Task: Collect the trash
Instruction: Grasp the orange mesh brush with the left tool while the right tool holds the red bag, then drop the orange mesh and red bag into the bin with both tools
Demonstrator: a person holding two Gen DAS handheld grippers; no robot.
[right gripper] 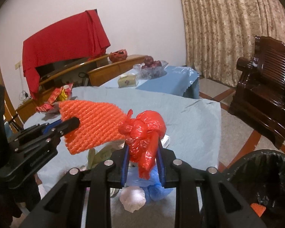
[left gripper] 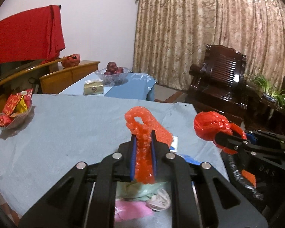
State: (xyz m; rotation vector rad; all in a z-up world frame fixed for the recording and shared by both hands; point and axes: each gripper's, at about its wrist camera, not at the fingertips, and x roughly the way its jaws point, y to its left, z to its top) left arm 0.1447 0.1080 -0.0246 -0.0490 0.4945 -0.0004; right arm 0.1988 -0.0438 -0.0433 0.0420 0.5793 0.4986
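The left gripper [left gripper: 143, 138] is clenching a bumpy orange foam net [left gripper: 144, 131]. The right gripper [right gripper: 143, 148] is squeezing a crinkled red plastic bag [right gripper: 144, 131], both above the blue-clothed surface [left gripper: 66, 133].

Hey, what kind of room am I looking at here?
Probably a home living or dining room: a carved dark wooden armchair, floor-length patterned curtains, and a glass bowl of fruit on a table with a blue cloth.
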